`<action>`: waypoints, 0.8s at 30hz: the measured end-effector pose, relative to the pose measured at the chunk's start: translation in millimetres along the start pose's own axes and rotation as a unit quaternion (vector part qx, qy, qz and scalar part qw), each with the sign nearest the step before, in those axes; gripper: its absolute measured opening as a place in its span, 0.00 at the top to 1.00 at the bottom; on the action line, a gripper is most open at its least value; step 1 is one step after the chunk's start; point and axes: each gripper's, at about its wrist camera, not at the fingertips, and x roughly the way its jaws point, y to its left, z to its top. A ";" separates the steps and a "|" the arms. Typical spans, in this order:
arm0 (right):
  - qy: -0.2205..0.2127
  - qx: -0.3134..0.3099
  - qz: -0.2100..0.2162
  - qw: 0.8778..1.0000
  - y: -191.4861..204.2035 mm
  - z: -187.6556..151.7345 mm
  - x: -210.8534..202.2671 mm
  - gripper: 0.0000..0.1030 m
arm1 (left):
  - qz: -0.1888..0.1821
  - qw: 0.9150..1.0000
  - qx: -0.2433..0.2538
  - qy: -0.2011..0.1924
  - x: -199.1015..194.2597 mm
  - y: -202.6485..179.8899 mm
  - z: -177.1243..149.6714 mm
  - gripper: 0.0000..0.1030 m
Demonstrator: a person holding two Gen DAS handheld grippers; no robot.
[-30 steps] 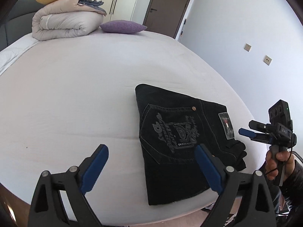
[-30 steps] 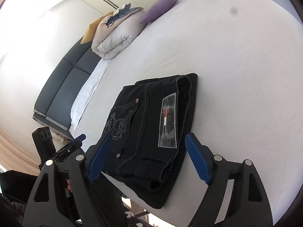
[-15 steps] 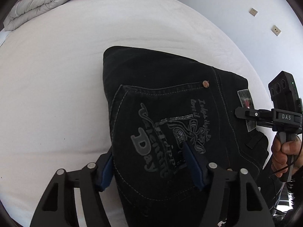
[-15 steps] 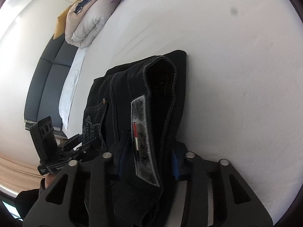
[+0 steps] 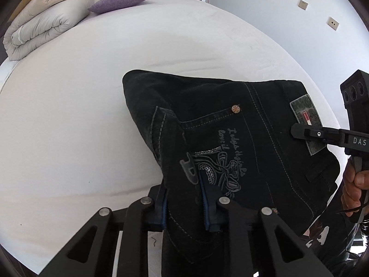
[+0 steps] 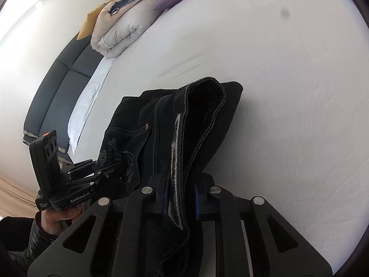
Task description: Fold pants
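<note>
Gripping the folded black pants (image 5: pixel 230 138) at their near edge, both sets of fingers narrowed onto denim after closing just now. Left gripper (image 5: pixel 184 198), low centre of the left wrist view, clamped on the hem side with the embroidered back pocket bunched between blue pads. Right gripper (image 6: pixel 180 198), low centre of the right wrist view, pinched on the waistband end beside the grey label, fabric standing up in a ridge between the fingers. Pants resting in a compact stack near the front edge of the white bed (image 5: pixel 69 115), centre right of the left view, near edge lifted slightly. Folded duvet (image 5: pixel 43 25) and purple pillow (image 5: pixel 120 0) sitting well apart at upper left. Folding looking mostly done: legs already doubled into a thick rectangle. Probably remaining: one last fold over, or a lift and tidy placement; impossible to tell which from here.
</note>
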 end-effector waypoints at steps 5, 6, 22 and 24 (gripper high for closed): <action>-0.018 -0.025 0.002 1.000 10.1 11.8 -19.6 0.86 | -0.003 1.000 0.000 -0.020 -16.2 -2.6 5.8 0.79; -0.024 -0.027 0.003 0.999 11.0 16.3 -25.0 0.86 | -0.003 1.000 0.002 -0.024 -16.0 -6.1 7.6 0.79; -0.013 -0.015 -0.036 0.999 -79.8 110.0 -33.2 0.83 | -0.005 1.000 0.016 -0.020 53.6 -37.8 62.0 0.75; -0.001 0.008 -0.040 0.999 -105.5 106.8 -21.7 0.77 | -0.005 1.000 0.007 -0.025 65.2 -39.6 56.6 0.67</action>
